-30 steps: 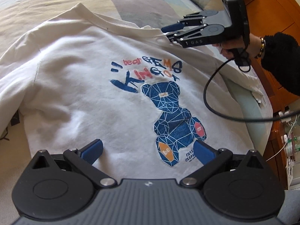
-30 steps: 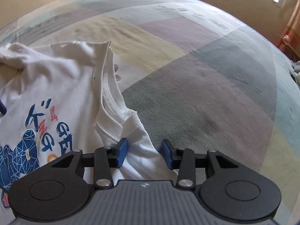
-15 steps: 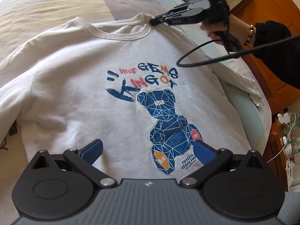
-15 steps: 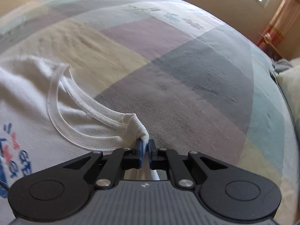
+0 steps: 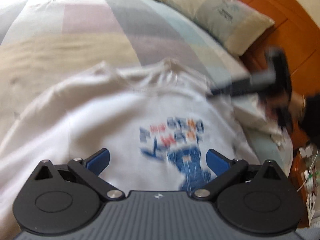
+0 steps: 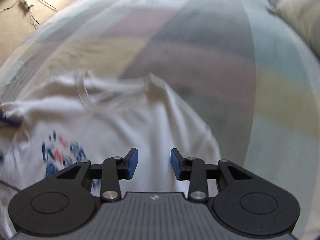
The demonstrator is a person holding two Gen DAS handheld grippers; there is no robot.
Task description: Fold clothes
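**Both tongs empty above the shirt**

The left tongs [image 5: 158, 161] hover spread wide over the white shirt [image 5: 112, 124], which lies flat on the bed [image 5: 84, 30]. The right tongs [image 6: 154, 163], partly parted and holding nothing, hang over its shoulder. A pillow [image 5: 218, 14] lies far right.

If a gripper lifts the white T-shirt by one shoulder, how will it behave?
The white T-shirt would probably droop limply: it already wrinkles around the collar. It looks thin, so likely light. Lying on the soft bedspread, it may drag rather than slide.
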